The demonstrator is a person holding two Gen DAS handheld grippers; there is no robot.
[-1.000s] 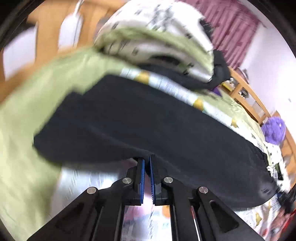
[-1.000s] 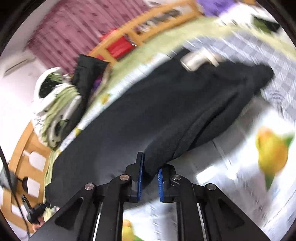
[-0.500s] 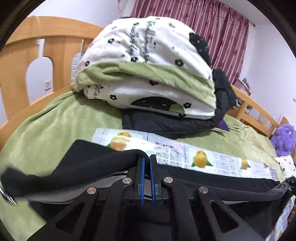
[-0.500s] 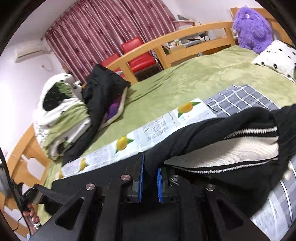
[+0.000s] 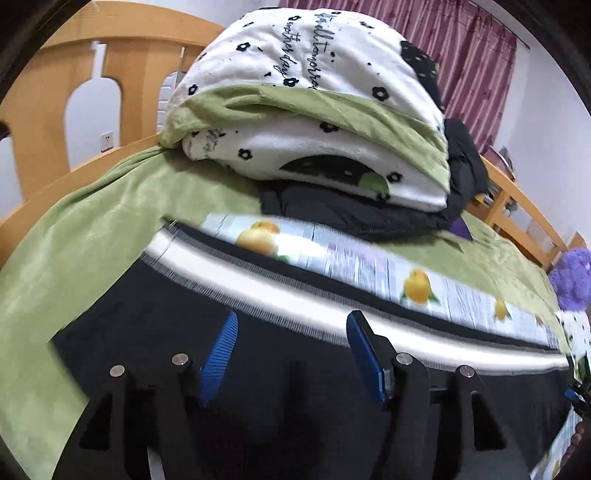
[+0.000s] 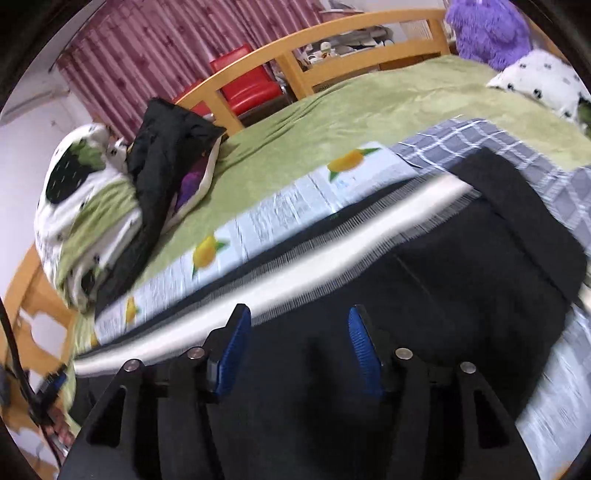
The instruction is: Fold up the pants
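Black pants (image 5: 155, 317) with a white side stripe (image 5: 295, 295) lie flat on the bed, folded lengthwise, filling the lower half of both views (image 6: 461, 280). The stripe (image 6: 295, 266) runs along their far edge. My left gripper (image 5: 291, 325) is open just above the black cloth, holding nothing. My right gripper (image 6: 295, 325) is open too, over the black cloth near the stripe, and holds nothing.
A lemon-print sheet (image 5: 417, 273) lies under the pants on a green bedspread (image 6: 369, 107). A pile of folded white-and-green bedding (image 5: 314, 110) on a black jacket (image 6: 159, 155) stands at the headboard. A grey checked cloth (image 6: 498, 144) and a purple plush (image 6: 484, 26) lie right.
Both grippers have opened and let go of the pants. The lifted edge has dropped flat, so the white stripe now lies along the far side.
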